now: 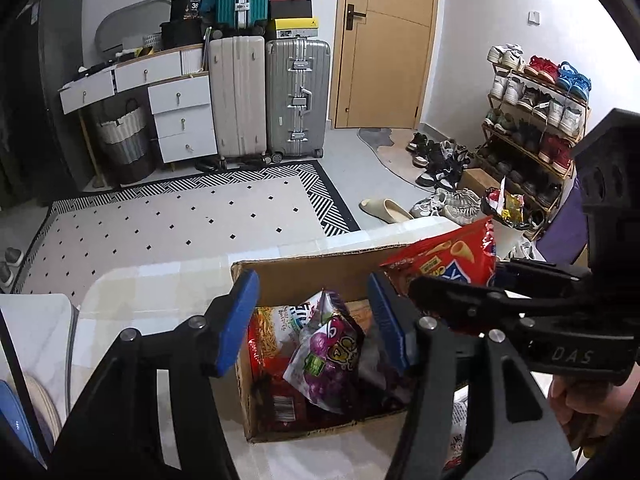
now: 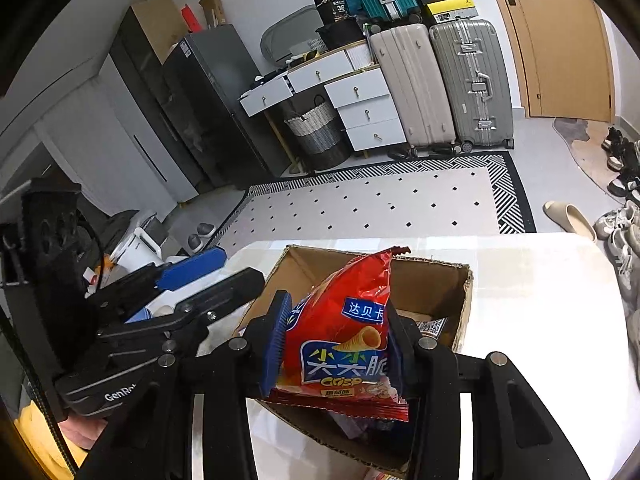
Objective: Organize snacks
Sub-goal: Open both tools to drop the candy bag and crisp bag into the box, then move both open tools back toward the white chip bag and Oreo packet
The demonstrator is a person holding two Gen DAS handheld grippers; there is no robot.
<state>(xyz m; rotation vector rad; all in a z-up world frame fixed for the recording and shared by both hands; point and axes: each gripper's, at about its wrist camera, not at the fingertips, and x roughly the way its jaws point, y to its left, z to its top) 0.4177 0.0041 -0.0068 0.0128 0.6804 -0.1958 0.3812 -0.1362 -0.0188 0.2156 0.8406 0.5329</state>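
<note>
Two grippers work above an open cardboard box (image 1: 304, 272) that sits on a pale, glossy tabletop (image 1: 160, 292).

Left gripper (image 1: 314, 320): its blue-padded fingers (image 1: 236, 320) stand apart over the box and nothing is between them. Below it, inside the box, lies a purple grape-candy bag (image 1: 328, 360) on top of other red and orange snack packets (image 1: 268, 332).

Right gripper (image 2: 336, 344): its blue pads are pressed against both sides of a red corn-cone crisp bag (image 2: 344, 328), which it grasps upright over the near part of the box (image 2: 436, 280). The bag's serrated top edge points up and its lower seam hangs just above the box's near wall. In the left wrist view this same red bag (image 1: 448, 256) shows at the right, held by the right gripper's black frame above the box's right side. In the right wrist view the left gripper (image 2: 192, 280) appears at the left, just beside the box, with part of a hand (image 2: 80, 432) below it.

Beyond the tabletop lie a dotted rug with a black-and-white border (image 1: 180, 224), two upright suitcases (image 1: 272, 96), a white drawer unit (image 1: 176, 108), a wooden door (image 1: 384, 40) and a shoe rack (image 1: 536, 120).
</note>
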